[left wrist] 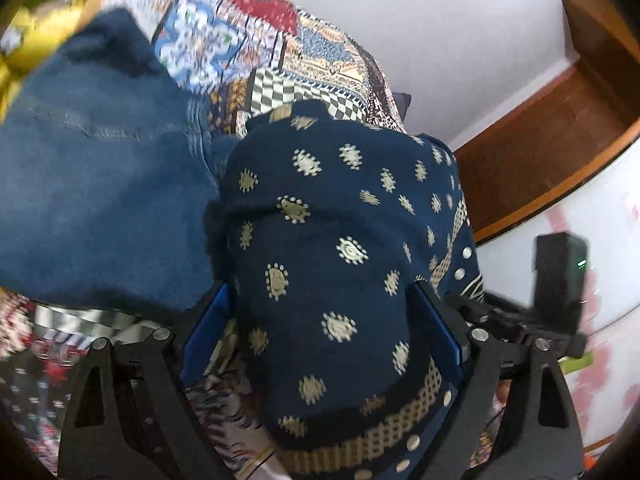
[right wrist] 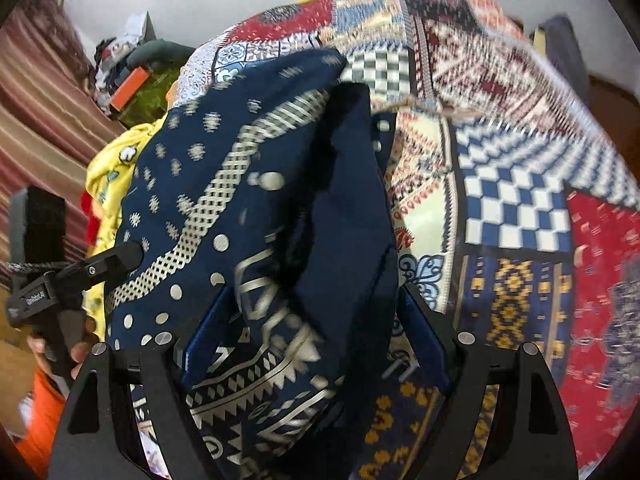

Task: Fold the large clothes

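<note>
A navy garment with a cream dotted-flower print (left wrist: 332,240) bulges between the blue-padded fingers of my left gripper (left wrist: 320,320), which is closed on it. The same navy garment, with silver borders and patterns (right wrist: 240,220), is bunched between the fingers of my right gripper (right wrist: 312,328), which is closed on it. The left gripper (right wrist: 72,280) also shows at the left of the right wrist view, at the garment's far edge. The cloth hangs above a patchwork bedspread (right wrist: 500,184).
A blue denim garment (left wrist: 100,184) lies on the patchwork bedspread (left wrist: 260,52) to the left. Yellow clothes (right wrist: 108,168) are piled further left. A wooden bed frame (left wrist: 560,140) and a white wall (left wrist: 440,20) are at the right.
</note>
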Available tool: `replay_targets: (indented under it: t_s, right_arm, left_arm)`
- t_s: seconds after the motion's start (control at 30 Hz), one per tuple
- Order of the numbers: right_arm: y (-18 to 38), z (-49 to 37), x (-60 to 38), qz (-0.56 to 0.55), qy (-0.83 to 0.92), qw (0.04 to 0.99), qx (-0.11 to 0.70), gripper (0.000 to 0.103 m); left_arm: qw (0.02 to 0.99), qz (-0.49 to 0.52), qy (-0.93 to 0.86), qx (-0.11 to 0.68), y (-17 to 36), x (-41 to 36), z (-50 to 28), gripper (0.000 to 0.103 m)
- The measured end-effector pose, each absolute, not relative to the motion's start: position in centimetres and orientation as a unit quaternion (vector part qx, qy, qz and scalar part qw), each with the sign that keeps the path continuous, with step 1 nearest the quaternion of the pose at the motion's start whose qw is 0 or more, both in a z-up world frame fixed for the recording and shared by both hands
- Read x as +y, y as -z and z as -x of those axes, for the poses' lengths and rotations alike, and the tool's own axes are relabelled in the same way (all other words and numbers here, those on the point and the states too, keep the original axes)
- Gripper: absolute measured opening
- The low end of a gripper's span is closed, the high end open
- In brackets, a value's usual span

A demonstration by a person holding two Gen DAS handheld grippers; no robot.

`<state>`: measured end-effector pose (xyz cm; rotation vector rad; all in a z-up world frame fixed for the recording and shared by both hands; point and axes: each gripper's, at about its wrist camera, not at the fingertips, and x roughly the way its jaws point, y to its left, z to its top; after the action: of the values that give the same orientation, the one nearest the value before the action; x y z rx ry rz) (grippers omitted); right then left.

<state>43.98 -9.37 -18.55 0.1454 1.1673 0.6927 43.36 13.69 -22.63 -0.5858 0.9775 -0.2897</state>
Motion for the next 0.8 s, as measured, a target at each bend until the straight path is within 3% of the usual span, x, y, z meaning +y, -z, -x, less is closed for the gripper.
replay_targets:
  t_s: [0.13, 0.3, 0.33, 0.43, 0.5, 0.63, 0.8]
  right_arm:
    - [20.0, -45.3, -9.5, -0.102, -0.339, 0.753, 0.555, 0.087]
    - [19.2, -44.8, -9.2, -0.094, -0.349, 0.76, 0.54, 0.085]
    - [19.2, -44.8, -9.2, -0.099, -0.35, 0.76, 0.539, 0.082]
    - [19.2, -44.1, -9.1, -0.122, -0.373, 0.743, 0.542, 0.057]
    - [19.2, -44.3, -8.9, -0.124, -0.373, 0.742, 0.543, 0.055]
    - [17.7, -42.8, -7.7, -0.084, -0.386, 0.752, 0.528, 0.037]
    - [15.6, -40.4, -5.0, -0.036, -0.397, 0.762, 0.51, 0.029]
  left_arm:
    - [0.827, 0.283, 0.138, 0.466, 23.8, 13.7, -44.4, 0.095]
    - [0.819, 0.305, 0.142, 0.465, 24.5, 13.9, -45.0, 0.094]
    - [0.82, 0.305, 0.145, 0.462, 24.5, 13.7, -45.0, 0.092]
    - [0.82, 0.306, 0.143, 0.461, 24.6, 13.8, -45.3, 0.088]
    - [0.819, 0.304, 0.151, 0.463, 24.5, 13.9, -45.1, 0.081]
    - [0.821, 0.289, 0.164, 0.465, 23.4, 14.0, -44.2, 0.07]
    - [0.835, 0.274, 0.166, 0.447, 21.0, 14.3, -42.2, 0.059]
